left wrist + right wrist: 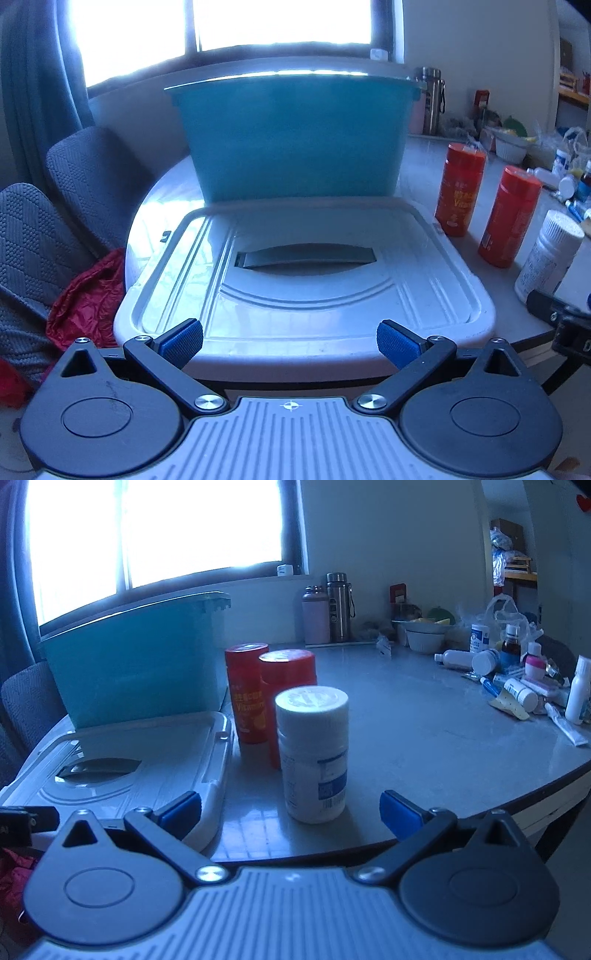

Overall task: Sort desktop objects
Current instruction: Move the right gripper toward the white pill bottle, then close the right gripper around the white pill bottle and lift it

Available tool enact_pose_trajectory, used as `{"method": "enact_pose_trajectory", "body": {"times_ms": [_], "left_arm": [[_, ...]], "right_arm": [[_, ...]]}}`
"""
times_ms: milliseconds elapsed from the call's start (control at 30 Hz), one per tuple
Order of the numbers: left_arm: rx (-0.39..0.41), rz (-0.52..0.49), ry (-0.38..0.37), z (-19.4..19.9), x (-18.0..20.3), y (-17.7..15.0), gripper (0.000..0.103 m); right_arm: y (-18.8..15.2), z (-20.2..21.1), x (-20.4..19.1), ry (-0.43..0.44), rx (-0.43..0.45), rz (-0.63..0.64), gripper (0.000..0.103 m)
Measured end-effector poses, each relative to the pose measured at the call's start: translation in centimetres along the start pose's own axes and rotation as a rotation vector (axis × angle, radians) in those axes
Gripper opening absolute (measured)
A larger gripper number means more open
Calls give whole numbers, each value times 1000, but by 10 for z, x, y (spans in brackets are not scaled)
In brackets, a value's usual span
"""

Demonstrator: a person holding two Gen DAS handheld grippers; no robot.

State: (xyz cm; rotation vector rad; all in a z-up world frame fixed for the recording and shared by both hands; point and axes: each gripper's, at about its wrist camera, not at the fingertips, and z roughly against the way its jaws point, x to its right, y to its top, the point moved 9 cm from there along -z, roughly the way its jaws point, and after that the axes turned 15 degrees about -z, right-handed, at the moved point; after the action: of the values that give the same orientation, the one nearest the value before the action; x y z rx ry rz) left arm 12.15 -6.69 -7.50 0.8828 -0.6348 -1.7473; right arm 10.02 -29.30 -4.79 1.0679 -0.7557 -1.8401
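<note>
White pill bottle (314, 753) stands upright on desk (424, 716), long axis vertical; right tongs (290, 812) and left tongs (290, 341) both spread wide, holding nothing.

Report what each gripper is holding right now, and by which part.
Nothing is held. The left gripper is open before the white lid; the right gripper is open, facing the white bottle without touching it.

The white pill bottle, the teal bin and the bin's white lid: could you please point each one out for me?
white pill bottle (314, 753): right wrist view, on its body below the cap.
teal bin (295, 136): left wrist view, on its front wall.
white lid (306, 291): left wrist view, on its flat top below the handle.
</note>
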Motion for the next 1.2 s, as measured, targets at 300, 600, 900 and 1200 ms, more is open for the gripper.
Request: {"method": "enact_pose_trajectory", "body": {"times_ms": [300,600,900,1200], "left_arm": [[24,-45,-19,0,22,-1,101],[50,-67,8,6,27,4,101],[58,-84,17,8,29,10,101],[58,-90,18,9,31,10,101]], "right_arm": [[-2,-12,11,25,79,-24,103],[-2,-28,12,70,122,-38,103],[-7,-44,10,94,141,-10,103],[-2,-58,9,96,165,4,103]]}}
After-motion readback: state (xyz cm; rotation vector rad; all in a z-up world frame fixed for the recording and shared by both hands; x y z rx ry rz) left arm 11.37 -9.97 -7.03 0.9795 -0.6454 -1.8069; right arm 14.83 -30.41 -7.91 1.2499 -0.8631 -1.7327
